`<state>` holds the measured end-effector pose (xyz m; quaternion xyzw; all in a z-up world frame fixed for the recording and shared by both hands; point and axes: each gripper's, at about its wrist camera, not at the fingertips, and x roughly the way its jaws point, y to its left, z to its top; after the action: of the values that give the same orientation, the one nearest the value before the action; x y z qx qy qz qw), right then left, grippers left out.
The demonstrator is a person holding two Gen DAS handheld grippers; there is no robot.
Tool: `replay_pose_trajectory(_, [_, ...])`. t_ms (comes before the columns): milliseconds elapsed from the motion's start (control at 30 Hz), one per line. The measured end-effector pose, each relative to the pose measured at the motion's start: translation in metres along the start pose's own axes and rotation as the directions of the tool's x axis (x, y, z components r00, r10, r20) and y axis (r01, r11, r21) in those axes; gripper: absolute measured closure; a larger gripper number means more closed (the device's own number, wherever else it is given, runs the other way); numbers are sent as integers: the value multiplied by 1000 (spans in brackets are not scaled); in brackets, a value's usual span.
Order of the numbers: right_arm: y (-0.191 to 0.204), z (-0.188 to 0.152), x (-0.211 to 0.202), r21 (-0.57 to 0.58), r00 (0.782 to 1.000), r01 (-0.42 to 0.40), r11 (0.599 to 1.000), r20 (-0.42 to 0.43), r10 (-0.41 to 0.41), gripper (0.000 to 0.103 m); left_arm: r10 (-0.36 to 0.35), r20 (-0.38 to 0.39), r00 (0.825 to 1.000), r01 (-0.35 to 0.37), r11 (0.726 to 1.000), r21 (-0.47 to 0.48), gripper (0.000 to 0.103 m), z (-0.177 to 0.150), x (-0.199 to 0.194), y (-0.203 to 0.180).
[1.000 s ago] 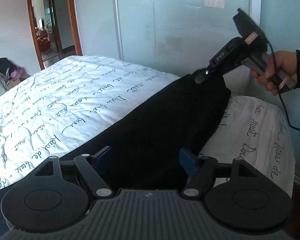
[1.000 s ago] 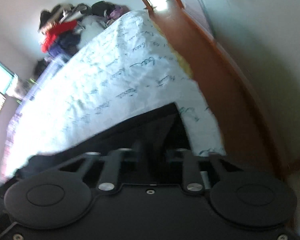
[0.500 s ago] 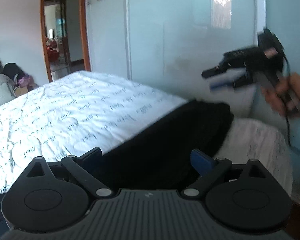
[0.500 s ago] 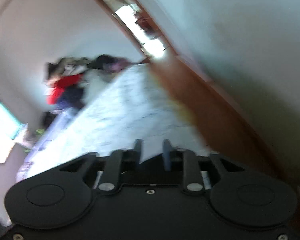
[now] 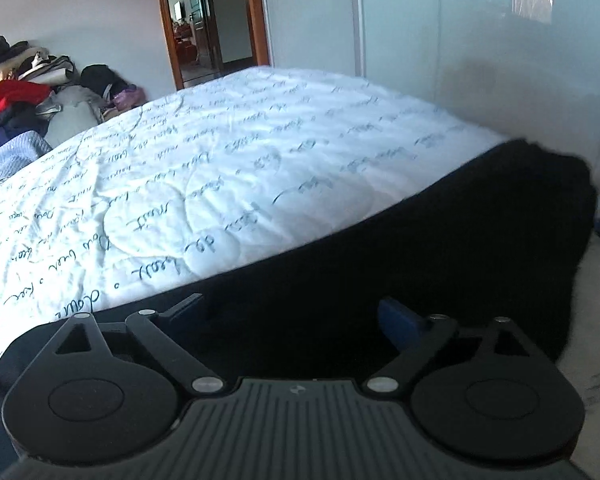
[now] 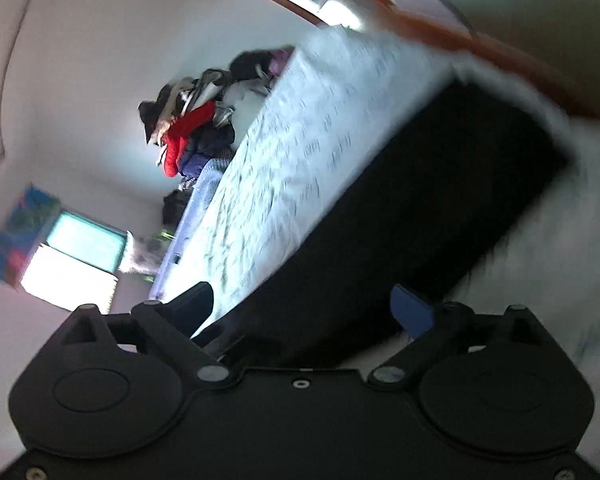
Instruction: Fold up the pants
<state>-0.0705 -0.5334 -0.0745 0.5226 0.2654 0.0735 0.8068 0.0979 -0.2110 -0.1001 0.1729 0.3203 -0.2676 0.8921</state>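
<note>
Since a second ago the right gripper has let go of the raised end of the black pants and left the left camera's sight, and the cloth that hung lifted between the two tools now lies flat.

In the left wrist view the left gripper (image 5: 290, 308) has its fingers spread wide, one black and one blue-tipped, with nothing between them; the pants (image 5: 440, 248) spread out just ahead of them as a long dark band along the near edge of the bed (image 5: 228, 168). The far end of the band is rounded and slightly rumpled. The bed cover is white quilted fabric with circular stitching and looping handwritten script. Beyond it stand a wood-framed doorway (image 5: 212, 20), pale sliding wardrobe panels (image 5: 480, 40), and a heap of clothes (image 5: 24, 92) with a red garment in it.

The right wrist view is tilted and motion-blurred. The right gripper (image 6: 304, 308) also has its fingers apart and empty, above the pants (image 6: 420, 208), which here read as a straight-edged, nearly rectangular strip. Only this view shows a bright window (image 6: 80, 256) and a colourful picture (image 6: 20, 236) beside it on the wall; the clothes pile (image 6: 192, 128) appears again at the bed's (image 6: 300, 152) far side.
</note>
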Motion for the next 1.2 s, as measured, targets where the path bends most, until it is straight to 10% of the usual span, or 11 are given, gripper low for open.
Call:
replay_pose_trajectory(233, [8,-19,14,99,991,-131,987,-7,132,7,-36,22,999,37,998,-50,9,-4,-15,12])
replay_pose_trajectory(400, [17,-24,30,71,997,17,997,-74,-12,7,-79,70,994,81,996,-36,8,-12,-42,8])
replay_pose_trajectory(1033, [40,-30,65,-87,995,92,992,-24,-94,7,-185,33,982,183,982,46,7,-48,-61,-21])
replay_pose_trajectory(1067, [44,-32,66,-120,992,122,985,-10,-124,29,-196,27,980,195,979,51,7,-49,-61,-21])
replay_pose_trajectory(1100, [49,-33,66,-169,989,148,974,-7,-151,79,-204,18,979,203,978,56,6,-50,-61,-21])
replay_pose_trajectory(1133, [50,-32,66,-186,984,169,968,-24,-176,96,-211,6,977,210,976,61,7,-52,-61,-21])
replay_pose_trajectory(1200, [49,-32,57,-187,981,188,964,-15,-194,95,-214,-7,977,214,973,81,7,-55,-62,-20])
